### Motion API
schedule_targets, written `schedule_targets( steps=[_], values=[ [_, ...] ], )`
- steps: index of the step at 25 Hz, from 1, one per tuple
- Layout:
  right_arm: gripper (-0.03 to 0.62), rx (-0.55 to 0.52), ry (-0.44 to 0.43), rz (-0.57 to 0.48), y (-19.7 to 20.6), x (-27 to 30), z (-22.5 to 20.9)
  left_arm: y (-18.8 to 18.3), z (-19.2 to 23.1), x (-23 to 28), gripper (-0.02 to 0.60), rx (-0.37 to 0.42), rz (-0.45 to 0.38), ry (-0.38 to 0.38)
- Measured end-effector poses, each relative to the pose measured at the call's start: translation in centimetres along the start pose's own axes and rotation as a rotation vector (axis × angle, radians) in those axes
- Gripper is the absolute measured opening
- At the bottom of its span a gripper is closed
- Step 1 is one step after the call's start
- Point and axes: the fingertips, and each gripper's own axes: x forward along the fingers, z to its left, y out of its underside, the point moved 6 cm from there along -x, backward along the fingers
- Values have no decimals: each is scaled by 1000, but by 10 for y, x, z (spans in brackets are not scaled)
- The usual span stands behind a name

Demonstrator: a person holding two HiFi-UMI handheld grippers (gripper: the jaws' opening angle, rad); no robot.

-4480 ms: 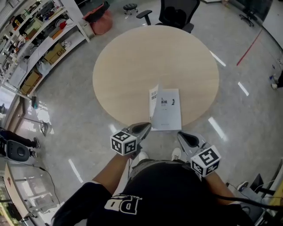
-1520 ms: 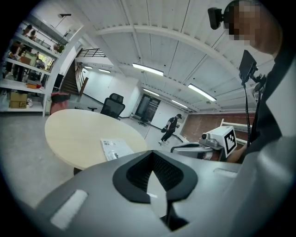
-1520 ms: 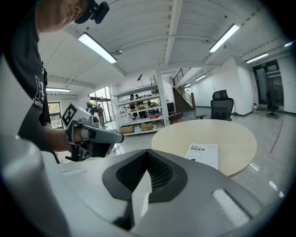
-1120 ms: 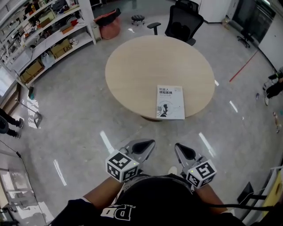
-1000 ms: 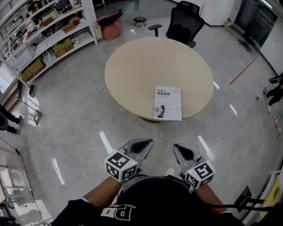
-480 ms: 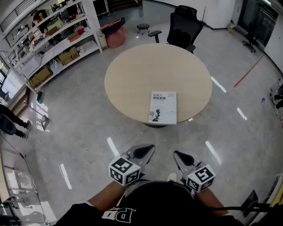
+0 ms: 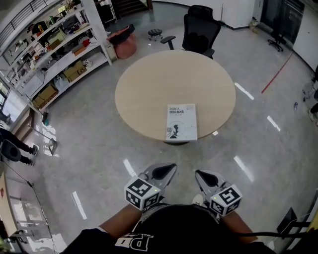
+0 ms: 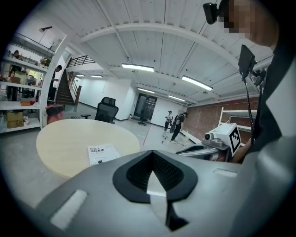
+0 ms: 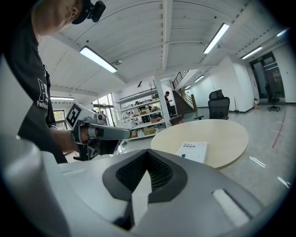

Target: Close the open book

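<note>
Head view: book (image 7: 181, 122) lies seemingly closed on table (image 7: 149, 89).

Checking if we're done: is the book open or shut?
Shut: the white paperback book lies flat on the round beige table, printed cover up, no pages spread.

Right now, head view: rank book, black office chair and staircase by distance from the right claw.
1. Book: straight ahead, at the near edge of the table.
2. Black office chair: beyond the table's far side.
3. Staircase: past the chair, upper left.
</note>
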Motion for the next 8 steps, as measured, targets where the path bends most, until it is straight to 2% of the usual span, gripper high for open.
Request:
schedule_targets(
  steps=[8],
  values=[
    [6,-7,1,13,-4,1,8,-1,2,-10,6,-2,4,0]
  ],
)
